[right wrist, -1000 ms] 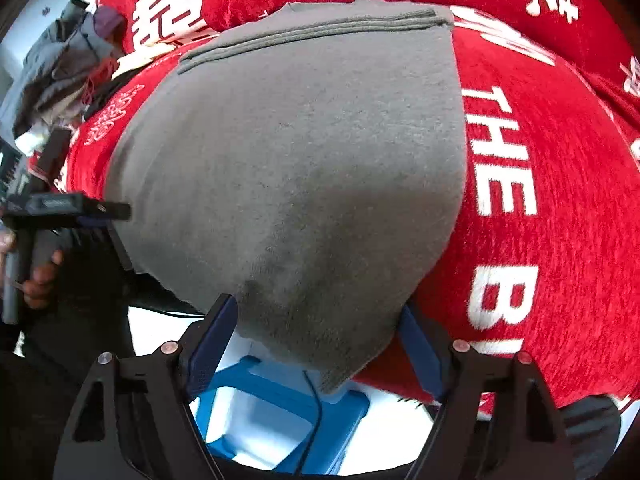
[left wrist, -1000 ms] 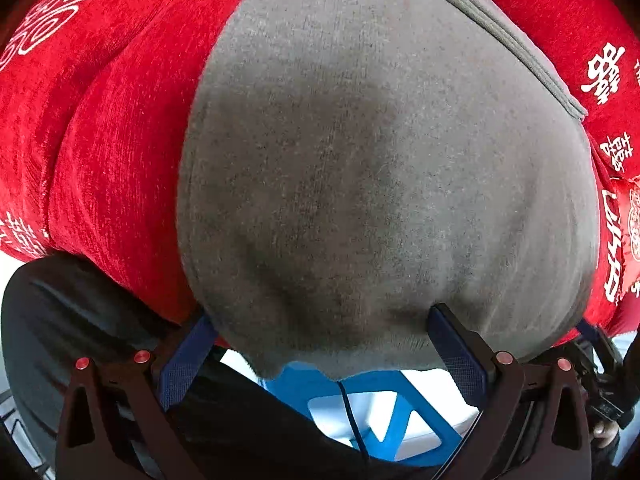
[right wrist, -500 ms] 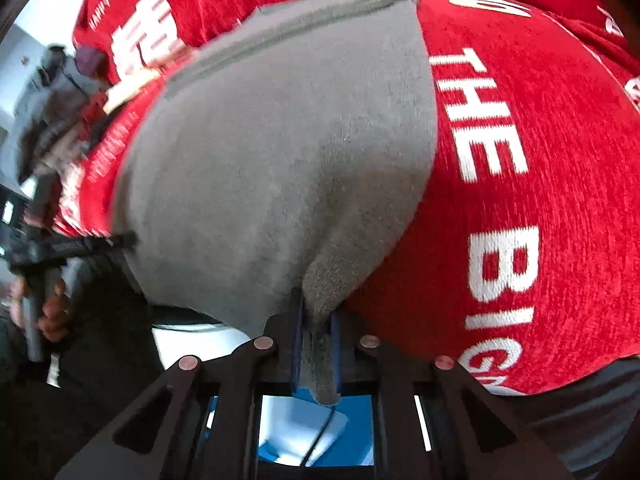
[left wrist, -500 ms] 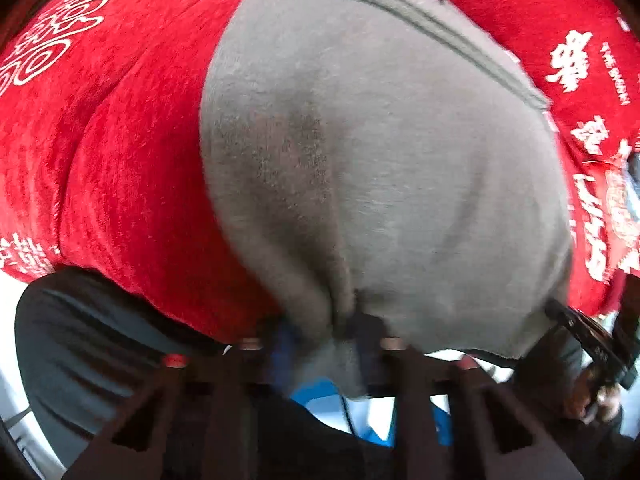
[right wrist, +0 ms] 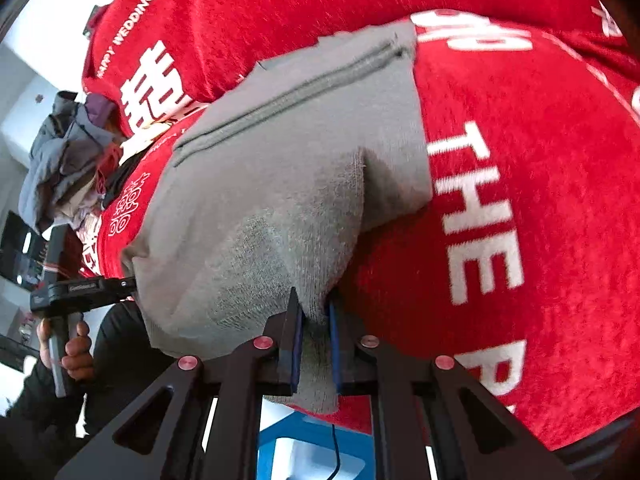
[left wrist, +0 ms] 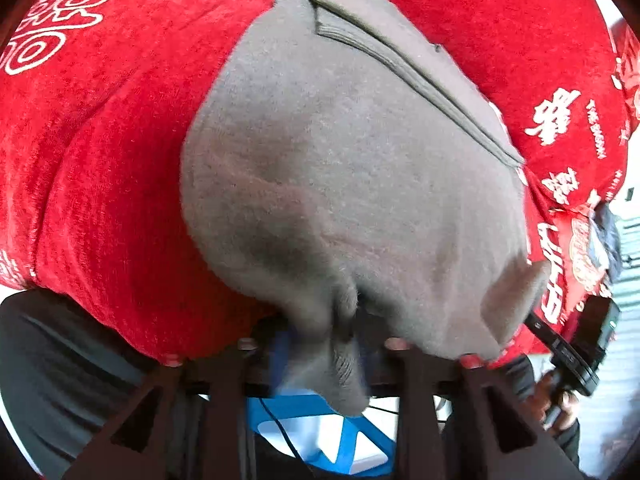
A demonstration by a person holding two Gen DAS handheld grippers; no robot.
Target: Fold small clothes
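A grey garment (left wrist: 352,184) lies spread on a red cloth with white lettering (left wrist: 100,160), its waistband seam at the far side. My left gripper (left wrist: 324,332) pinches a bunched near corner between its blue pads, and its jaws are opening. My right gripper (right wrist: 314,312) holds the other near corner of the grey garment (right wrist: 280,184), lifted and curling over the flat part; its jaws are opening slightly, cloth still between them. Each view shows the other gripper at the garment's edge: the right gripper (left wrist: 568,352) and the left gripper (right wrist: 100,284).
The red cloth (right wrist: 540,200) covers the whole work surface. A heap of other clothes (right wrist: 68,160) sits at the far left of the right wrist view. A blue frame (left wrist: 348,440) and the person's dark clothing (left wrist: 60,380) lie below the near edge.
Both grippers went from wide open around the near hem to closed on its two corners. The corners have risen off the red cloth and the near edge now bunches and curls up.
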